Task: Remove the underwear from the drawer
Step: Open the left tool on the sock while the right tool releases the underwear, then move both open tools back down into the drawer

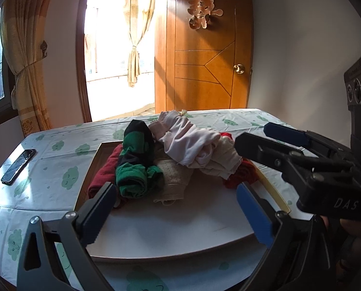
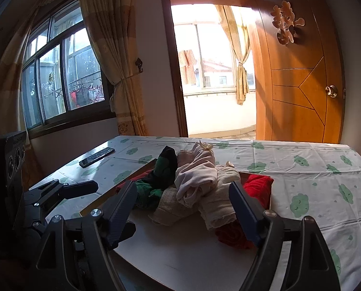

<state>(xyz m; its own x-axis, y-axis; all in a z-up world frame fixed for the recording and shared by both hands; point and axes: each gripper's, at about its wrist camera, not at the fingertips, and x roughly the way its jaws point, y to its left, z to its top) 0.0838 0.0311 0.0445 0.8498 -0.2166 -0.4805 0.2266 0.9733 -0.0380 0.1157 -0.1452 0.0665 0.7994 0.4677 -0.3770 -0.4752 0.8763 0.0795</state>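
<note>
Both tongs are standing apart and empty over the near end of the drawer (image 1: 170, 242): the left tongs (image 1: 178, 208) are framing its bare white floor, and the right tongs (image 2: 182, 208) are pointing at the heap of underwear (image 1: 180, 152) lying toward the far end, a cream pair (image 2: 219, 201) sitting between their fingers without being touched. Judging by the folds, the pieces are going to handle light, soft and limp, so pinching a bunched fold of the top pink pair (image 2: 197, 177) looks soundest. Only the right wrist view is showing the window (image 2: 59, 77); both are showing the phone (image 1: 19, 167) lying on the cloud-print surface (image 1: 59, 150).
</note>
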